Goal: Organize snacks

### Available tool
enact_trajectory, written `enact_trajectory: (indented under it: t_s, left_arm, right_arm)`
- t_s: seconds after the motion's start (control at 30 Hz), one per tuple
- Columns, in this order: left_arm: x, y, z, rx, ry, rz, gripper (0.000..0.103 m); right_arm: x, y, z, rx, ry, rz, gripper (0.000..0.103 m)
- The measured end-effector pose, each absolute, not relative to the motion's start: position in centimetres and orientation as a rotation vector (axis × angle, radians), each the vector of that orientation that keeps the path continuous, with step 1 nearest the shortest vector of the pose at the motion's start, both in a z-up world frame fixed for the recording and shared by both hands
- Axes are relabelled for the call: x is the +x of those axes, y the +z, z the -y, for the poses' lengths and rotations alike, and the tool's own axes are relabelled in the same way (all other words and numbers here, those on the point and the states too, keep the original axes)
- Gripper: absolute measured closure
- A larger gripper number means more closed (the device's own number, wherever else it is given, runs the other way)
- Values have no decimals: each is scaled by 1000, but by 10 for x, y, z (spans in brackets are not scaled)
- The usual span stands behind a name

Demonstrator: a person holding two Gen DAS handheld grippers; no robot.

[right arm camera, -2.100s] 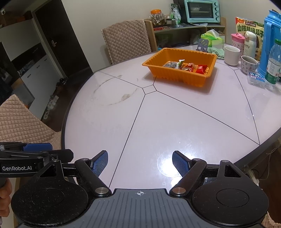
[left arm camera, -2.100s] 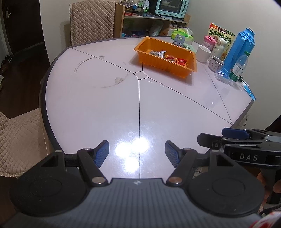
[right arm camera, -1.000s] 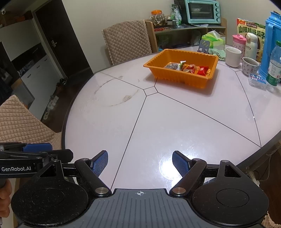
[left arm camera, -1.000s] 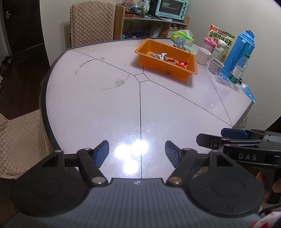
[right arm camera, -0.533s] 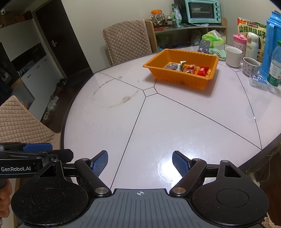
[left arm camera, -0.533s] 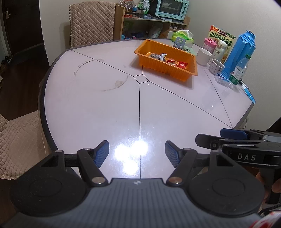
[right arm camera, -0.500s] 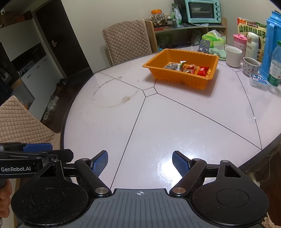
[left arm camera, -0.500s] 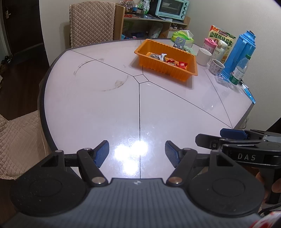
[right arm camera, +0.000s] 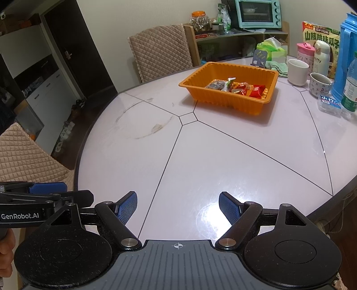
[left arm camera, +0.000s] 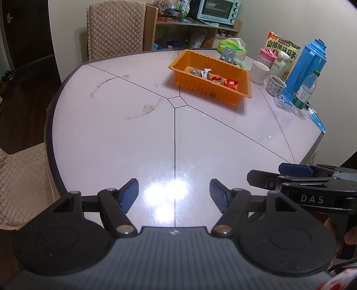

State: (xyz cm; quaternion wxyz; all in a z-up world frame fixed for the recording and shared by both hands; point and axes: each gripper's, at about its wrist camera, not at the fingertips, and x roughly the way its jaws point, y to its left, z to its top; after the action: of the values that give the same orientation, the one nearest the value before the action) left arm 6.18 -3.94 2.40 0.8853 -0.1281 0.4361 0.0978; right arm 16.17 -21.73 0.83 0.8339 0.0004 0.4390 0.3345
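An orange tray [left arm camera: 242,94] [right arm camera: 202,92] stands on the far side of the pale round table [left arm camera: 111,138] [right arm camera: 223,160]. Several wrapped snacks [left arm camera: 215,78] [right arm camera: 241,87] lie inside it, one in a red wrapper. My left gripper [left arm camera: 174,196] hovers open over the table's near edge, nothing between its blue pads. My right gripper [right arm camera: 178,206] is likewise open and empty at the near edge, far from the tray. Each gripper shows at the side of the other's view.
Right of the tray stand a white mug [right arm camera: 297,71], a patterned cup [right arm camera: 320,84], a blue thermos [left arm camera: 305,69], a water bottle [left arm camera: 304,91], a snack bag [left arm camera: 283,52] and a tissue box [right arm camera: 271,50]. Quilted chairs [right arm camera: 160,60] stand at the far and left sides. A shelf holds a toaster oven [right arm camera: 256,13].
Over the two seconds both views drew back slightly from the tray. In the last half second nothing visibly moved, and both grippers stayed open.
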Motion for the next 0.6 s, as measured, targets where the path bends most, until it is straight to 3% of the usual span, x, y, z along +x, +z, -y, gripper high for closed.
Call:
enact_trajectory:
  t_s: [0.6]
  left_arm:
    - [82,21,37,-279,200,-916,35]
  right_arm:
    - [190,1,216,-2,717,-947,23]
